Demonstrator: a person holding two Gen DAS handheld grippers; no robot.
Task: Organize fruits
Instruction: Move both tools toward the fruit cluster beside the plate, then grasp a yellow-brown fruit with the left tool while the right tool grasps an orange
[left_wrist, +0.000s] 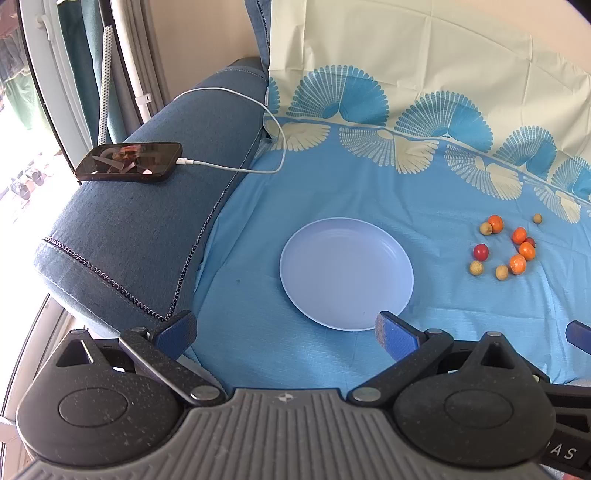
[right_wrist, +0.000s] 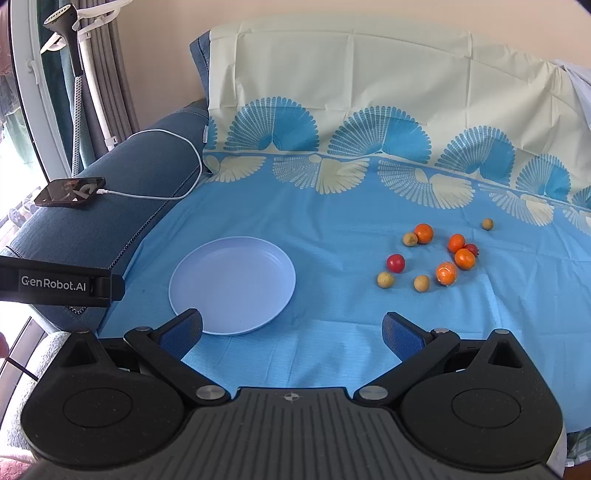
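Both claws are spread wide w/ nothing in them: the left gripper (left_wrist: 286, 334) hangs over the near rim of the plate (left_wrist: 345, 273), and the right gripper (right_wrist: 291, 334) hangs over bare blue cloth (right_wrist: 332, 229) btwn the plate (right_wrist: 232, 284) and the fruit. The plate has nothing on it. All the fruit sits loose on the cloth, at about 2 o'clock from the right claw and 3 o'clock from the plate, well apart from it. What could go wrong, I think: the fruit is round and small, so a push from one finger could make it roll away, maybe off the edge. The cloth is soft and could bunch up and drag other fruit. Some pieces touch each other, e.g. a red one (right_wrist: 471, 249) tucked behind two orange ones, so a grab could bump its neighbors. A hard squeeze could squish a soft one. Count, big to small: 1 plate, 4 orange fruits (right_wrist: 423, 233), 2 red fruits (right_wrist: 395, 263), 4 little tan fruits (right_wrist: 385, 279). So 10 in all.
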